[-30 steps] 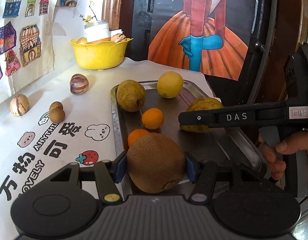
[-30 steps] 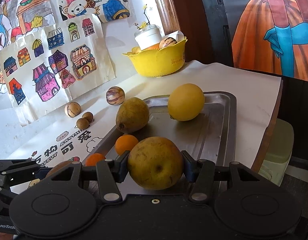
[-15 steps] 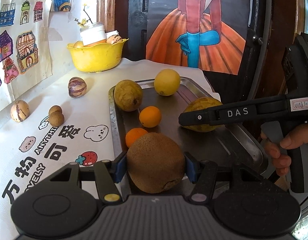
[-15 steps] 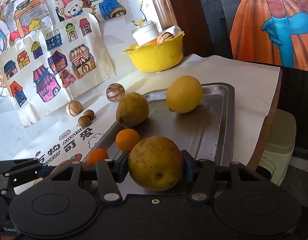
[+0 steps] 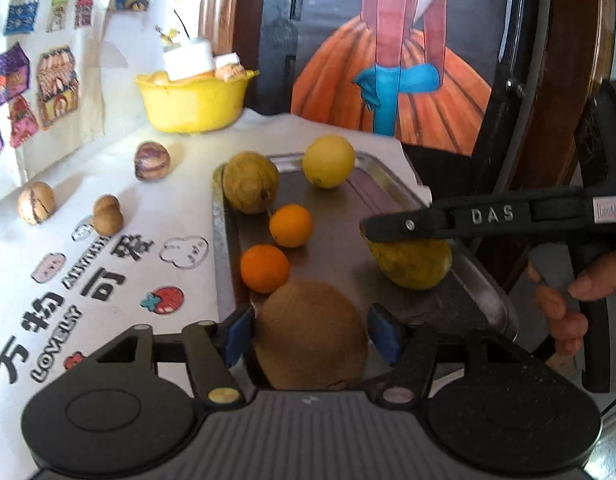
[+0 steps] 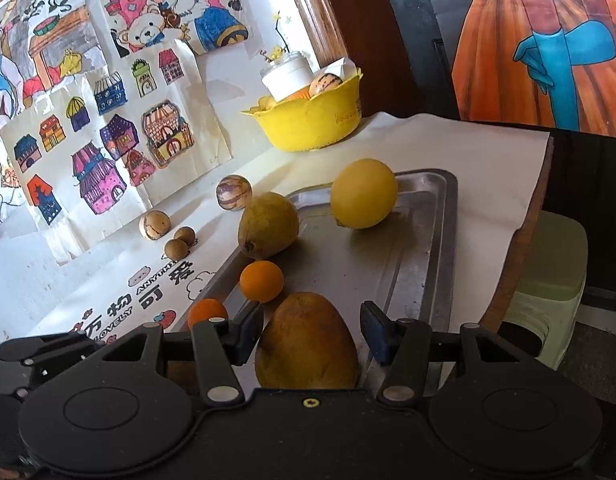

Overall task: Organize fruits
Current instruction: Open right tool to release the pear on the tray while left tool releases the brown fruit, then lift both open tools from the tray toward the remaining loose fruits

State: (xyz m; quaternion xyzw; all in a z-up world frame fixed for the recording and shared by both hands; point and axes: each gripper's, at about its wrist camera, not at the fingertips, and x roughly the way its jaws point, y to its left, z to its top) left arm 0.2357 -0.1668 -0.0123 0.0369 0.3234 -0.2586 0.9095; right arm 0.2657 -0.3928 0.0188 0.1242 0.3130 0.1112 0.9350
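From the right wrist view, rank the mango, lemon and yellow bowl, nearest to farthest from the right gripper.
1. Mango: between the right gripper's fingers, on the tray.
2. Lemon: far end of the tray.
3. Yellow bowl: beyond the tray, by the wall.

"DAS" on the right tool [image 5: 404, 226]; "LOVELY", "ANYTHING" on the tablecloth [image 5: 148, 216]

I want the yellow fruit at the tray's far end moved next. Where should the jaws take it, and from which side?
Take the yellow fruit across its round middle, coming down from above and the near side. It sits alone at the far end of the tray with bare metal in front and to its right, and the brownish fruit on its left stands apart.
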